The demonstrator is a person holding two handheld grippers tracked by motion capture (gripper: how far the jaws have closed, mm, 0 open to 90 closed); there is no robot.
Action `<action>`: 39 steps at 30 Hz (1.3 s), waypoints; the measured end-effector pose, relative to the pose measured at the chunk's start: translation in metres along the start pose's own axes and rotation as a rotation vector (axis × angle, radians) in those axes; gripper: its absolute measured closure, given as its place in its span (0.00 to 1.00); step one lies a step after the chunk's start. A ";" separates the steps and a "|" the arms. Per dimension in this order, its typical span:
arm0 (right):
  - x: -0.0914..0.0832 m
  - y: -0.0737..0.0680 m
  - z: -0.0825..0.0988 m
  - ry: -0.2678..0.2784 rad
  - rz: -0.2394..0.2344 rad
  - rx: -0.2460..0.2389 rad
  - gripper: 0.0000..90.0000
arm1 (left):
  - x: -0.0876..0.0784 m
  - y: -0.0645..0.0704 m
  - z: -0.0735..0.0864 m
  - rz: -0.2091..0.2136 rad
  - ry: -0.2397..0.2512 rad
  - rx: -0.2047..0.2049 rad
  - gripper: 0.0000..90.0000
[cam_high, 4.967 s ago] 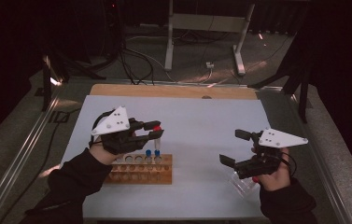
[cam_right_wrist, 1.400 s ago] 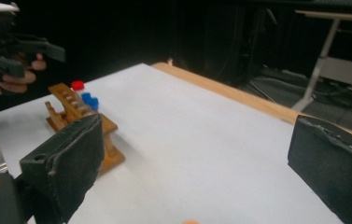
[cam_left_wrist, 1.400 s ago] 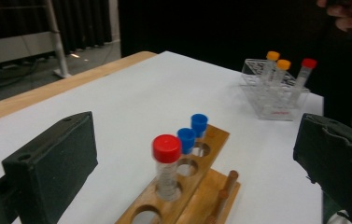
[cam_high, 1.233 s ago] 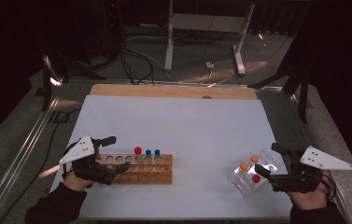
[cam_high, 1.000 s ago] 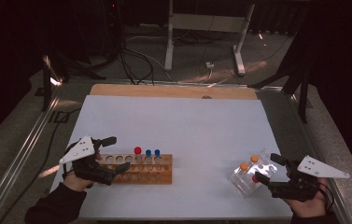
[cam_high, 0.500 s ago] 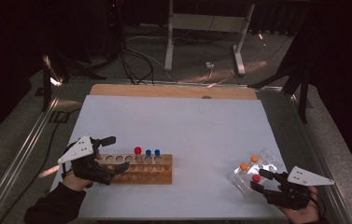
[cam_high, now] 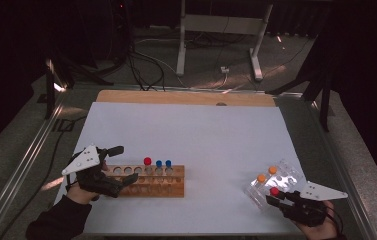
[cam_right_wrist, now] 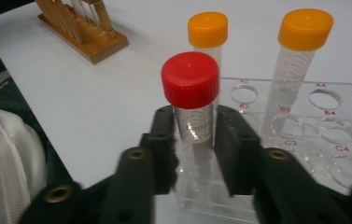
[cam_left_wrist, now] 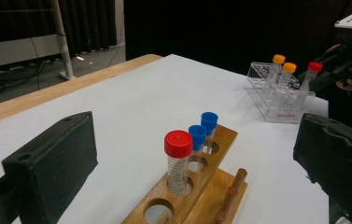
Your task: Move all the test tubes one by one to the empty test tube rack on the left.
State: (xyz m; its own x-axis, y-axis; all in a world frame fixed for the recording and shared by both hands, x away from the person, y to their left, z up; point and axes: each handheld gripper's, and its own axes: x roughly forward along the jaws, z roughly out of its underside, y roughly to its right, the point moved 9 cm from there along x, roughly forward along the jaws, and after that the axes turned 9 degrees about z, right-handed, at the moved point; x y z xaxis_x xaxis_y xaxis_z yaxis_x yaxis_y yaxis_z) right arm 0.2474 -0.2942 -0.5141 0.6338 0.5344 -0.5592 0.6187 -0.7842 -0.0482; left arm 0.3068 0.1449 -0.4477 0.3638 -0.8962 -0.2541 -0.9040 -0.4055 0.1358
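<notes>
Gripping the red tube

My right gripper [cam_right_wrist: 193,140] has just been closing on the red tube [cam_right_wrist: 193,109], frame centre, upright in the clear rack [cam_right_wrist: 304,140]; my left gripper [cam_high: 107,170] stands open, steadying the wooden rack [cam_high: 151,181].

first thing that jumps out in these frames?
The right gripper has its fingers closed around a red-capped tube standing in the clear rack at the table's near right, beside two orange-capped tubes. At the near left, the left gripper sits open at the end of the wooden rack, which holds one red-capped and two blue-capped tubes.
</notes>
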 end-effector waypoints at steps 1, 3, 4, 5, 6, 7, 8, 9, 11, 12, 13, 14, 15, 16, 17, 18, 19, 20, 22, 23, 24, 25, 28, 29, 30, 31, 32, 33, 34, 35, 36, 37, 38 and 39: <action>0.000 0.000 0.000 0.000 -0.001 0.000 0.78 | 0.000 0.000 0.000 -0.002 -0.001 0.000 0.01; 0.000 0.002 -0.001 0.001 0.006 -0.001 0.80 | 0.000 0.000 0.000 -0.002 -0.003 0.001 0.01; 0.000 0.002 -0.001 -0.001 0.008 -0.006 0.80 | 0.000 0.000 0.000 -0.002 -0.002 0.000 0.01; 0.000 0.002 -0.001 -0.002 0.012 -0.013 0.80 | 0.001 0.000 0.000 -0.001 -0.004 0.002 0.01; 0.000 0.001 -0.002 -0.004 0.016 -0.022 0.80 | 0.001 0.000 0.000 -0.002 -0.005 0.003 0.01; 0.000 0.001 -0.002 -0.006 0.017 -0.027 0.81 | 0.001 0.000 0.000 0.000 -0.004 0.003 0.01; 0.000 0.001 -0.002 -0.007 0.018 -0.030 0.81 | 0.000 0.000 0.000 0.001 -0.003 0.003 0.01; -0.001 0.001 -0.003 -0.009 0.018 -0.031 0.81 | 0.000 0.000 0.000 0.000 -0.003 0.003 0.01; -0.001 0.001 -0.003 -0.009 0.021 -0.038 0.81 | 0.000 0.000 0.000 0.000 -0.004 0.002 0.01; -0.001 0.001 -0.004 -0.010 0.021 -0.040 0.81 | 0.000 0.000 0.000 0.000 -0.003 0.002 0.01; -0.001 0.001 -0.004 -0.009 0.022 -0.039 0.81 | 0.000 0.000 0.000 -0.001 -0.003 0.001 0.01; -0.002 0.001 -0.005 -0.009 0.023 -0.041 0.81 | 0.000 0.000 0.000 0.001 -0.003 0.001 0.01; -0.002 0.001 -0.006 -0.006 0.023 -0.042 0.82 | 0.000 0.000 0.000 0.002 -0.002 0.002 0.01; -0.003 0.002 -0.007 0.001 0.023 -0.039 0.82 | 0.000 0.000 0.000 0.000 -0.004 0.002 0.01; -0.004 0.002 -0.009 0.015 0.017 -0.028 0.82 | 0.000 0.000 0.000 0.000 -0.004 0.002 0.01; -0.006 0.003 -0.012 0.027 0.010 -0.018 0.82 | 0.000 0.000 0.000 0.001 -0.002 -0.001 0.01; -0.008 0.004 -0.015 0.031 0.009 -0.016 0.82 | 0.000 0.000 0.000 0.000 -0.004 0.000 0.01; -0.009 0.004 -0.016 0.035 0.006 -0.016 0.82 | 0.000 0.000 0.000 0.001 -0.004 0.001 0.01; -0.012 0.004 -0.022 0.037 0.003 -0.023 0.82 | 0.000 0.000 0.000 0.002 -0.006 0.003 0.01; -0.013 0.004 -0.024 0.036 0.002 -0.026 0.82 | 0.000 0.001 -0.001 0.003 -0.006 0.003 0.01; -0.014 0.004 -0.026 0.034 0.001 -0.028 0.82 | 0.000 0.001 -0.001 0.005 -0.006 0.004 0.01; -0.016 0.004 -0.029 0.033 0.001 -0.031 0.82 | 0.000 0.001 -0.001 0.005 -0.007 0.004 0.01; -0.021 0.004 -0.039 0.041 -0.001 -0.035 0.82 | 0.000 0.001 -0.001 0.004 -0.008 0.003 0.01; -0.023 0.005 -0.041 0.042 0.002 -0.036 0.82 | 0.000 0.001 -0.001 0.006 -0.007 0.003 0.01; -0.025 0.005 -0.045 0.043 0.003 -0.037 0.82 | 0.000 0.001 -0.002 0.006 -0.008 0.003 0.01; -0.027 0.005 -0.049 0.045 0.001 -0.040 0.82 | 0.001 0.001 -0.002 0.006 -0.010 0.004 0.01; -0.028 0.005 -0.052 0.049 0.002 -0.043 0.82 | 0.001 0.001 -0.002 0.008 -0.011 0.004 0.01; -0.030 0.005 -0.056 0.051 -0.001 -0.042 0.82 | 0.001 0.001 -0.002 0.009 -0.013 0.006 0.01; -0.032 0.005 -0.061 0.055 -0.002 -0.050 0.82 | 0.001 0.002 -0.002 0.010 -0.012 0.006 0.01; -0.034 0.005 -0.064 0.055 0.001 -0.053 0.82 | 0.001 0.002 -0.002 0.012 -0.012 0.005 0.01; -0.035 0.005 -0.067 0.057 0.002 -0.059 0.82 | 0.001 0.002 -0.002 0.011 -0.013 0.006 0.01; -0.037 0.005 -0.072 0.061 0.002 -0.063 0.82 | 0.001 0.002 -0.003 0.013 -0.014 0.005 0.01; -0.038 0.005 -0.075 0.065 0.002 -0.066 0.82 | 0.002 0.002 -0.003 0.013 -0.015 0.005 0.01; -0.039 0.006 -0.079 0.070 0.001 -0.068 0.82 | 0.002 0.002 -0.003 0.015 -0.015 0.007 0.01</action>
State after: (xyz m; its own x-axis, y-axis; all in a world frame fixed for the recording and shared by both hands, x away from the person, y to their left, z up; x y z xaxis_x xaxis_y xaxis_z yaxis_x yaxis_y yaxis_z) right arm 0.2627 -0.2946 -0.4270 0.6639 0.5565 -0.4995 0.6469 -0.7625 0.0103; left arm 0.3063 0.1421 -0.4447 0.3469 -0.8992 -0.2668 -0.9107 -0.3909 0.1333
